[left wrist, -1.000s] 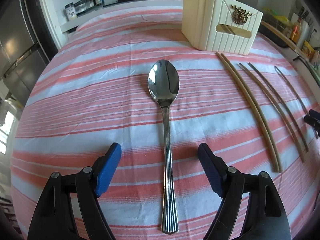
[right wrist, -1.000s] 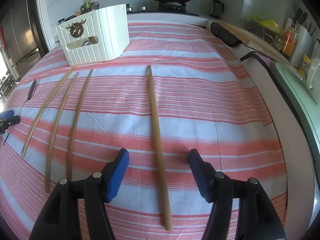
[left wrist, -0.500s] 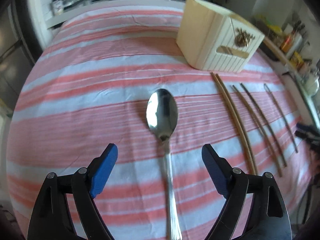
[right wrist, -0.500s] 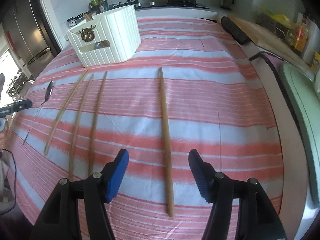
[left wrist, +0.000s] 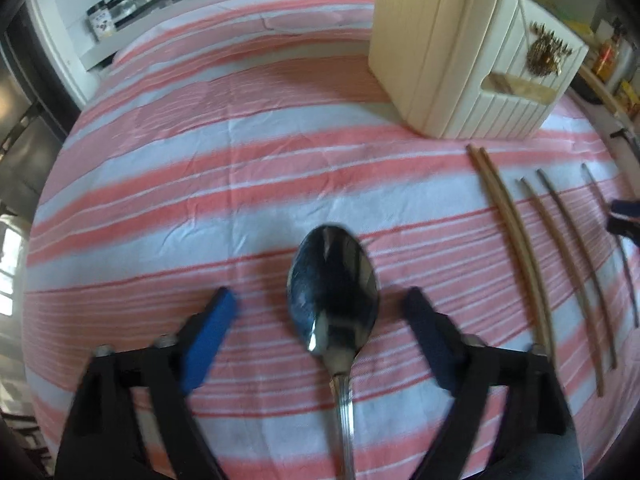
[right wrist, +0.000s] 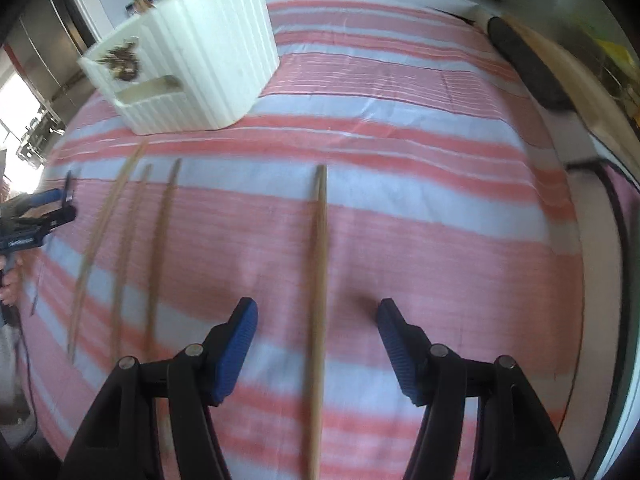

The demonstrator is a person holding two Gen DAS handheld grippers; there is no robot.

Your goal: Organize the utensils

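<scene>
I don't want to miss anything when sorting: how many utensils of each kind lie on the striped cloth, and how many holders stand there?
Spoon: 1
Chopsticks: 5
White holder: 1
Total: 7

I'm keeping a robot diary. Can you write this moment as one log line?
left gripper: closing, astride spoon | right gripper: open, astride chopstick | nothing gripped

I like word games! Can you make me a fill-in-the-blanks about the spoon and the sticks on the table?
1. The shiny ____ lies between the fingers of the left gripper.
2. The tablecloth has pink and ____ stripes.
3. The right gripper straddles one wooden ____.
4. The cream holder stands ____ the table.

Missing words: spoon; white; chopstick; on
</scene>
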